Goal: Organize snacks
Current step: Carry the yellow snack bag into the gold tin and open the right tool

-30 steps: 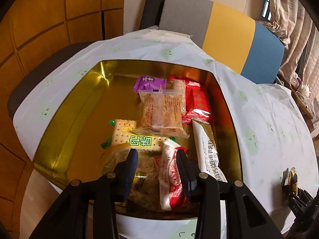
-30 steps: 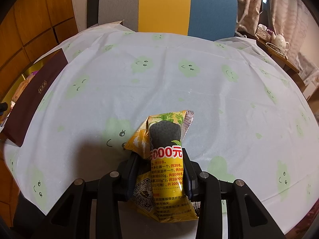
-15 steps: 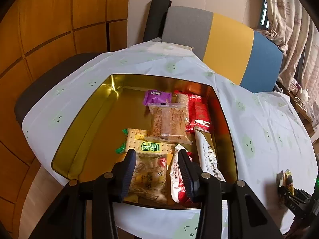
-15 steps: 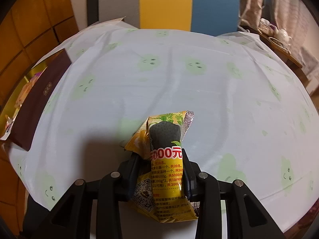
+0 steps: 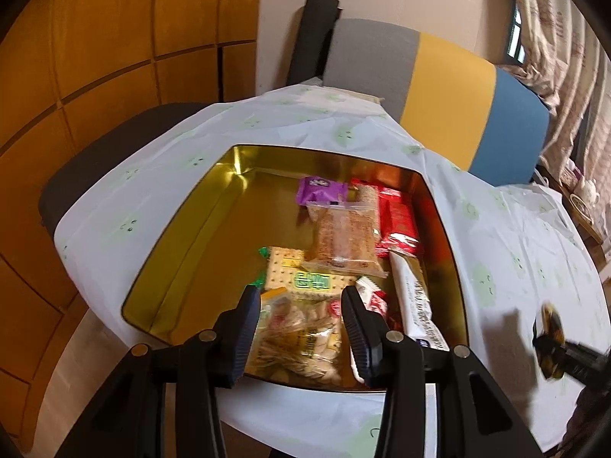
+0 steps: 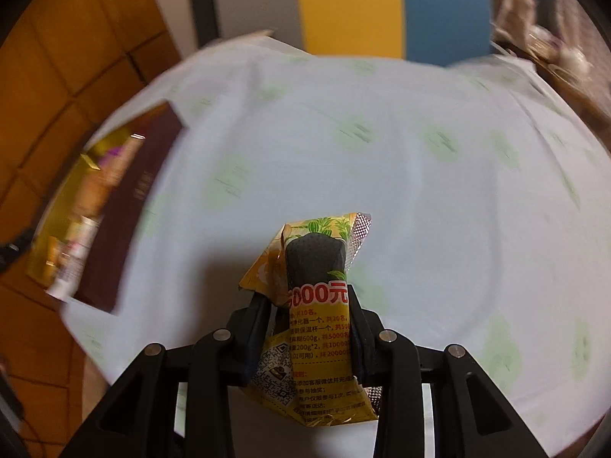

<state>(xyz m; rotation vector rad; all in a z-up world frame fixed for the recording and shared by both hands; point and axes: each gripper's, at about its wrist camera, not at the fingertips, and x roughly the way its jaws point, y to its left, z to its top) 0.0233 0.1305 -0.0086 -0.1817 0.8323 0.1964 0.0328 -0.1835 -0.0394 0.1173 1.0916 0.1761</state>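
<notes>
Here, the right gripper clamps a yellow snack packet between its closed jaws, the wrapper standing upright with red "5000元" lettering facing the camera and a silver crimped end at the top. It hangs above a pale tablecloth printed with green smiley faces. To the left in this view, a gold tin sits at the table edge, its maroon outer wall towards the camera; this part of the frame is blurred.

The left gripper hovers over the near edge of the gold tin, its jaws spread apart with nothing between them. Inside the tin, the snacks crowd the right-hand side: a purple packet at the far end, red packets beside it, a clear bag of brown crisps in the middle, a cracker pack with a green label, a clear bag of pale nuts nearest the gripper, and a long white-and-gold bar along the right wall. The tin's left half shows bare gold metal. A grey, yellow and blue chair back stands behind the table.
</notes>
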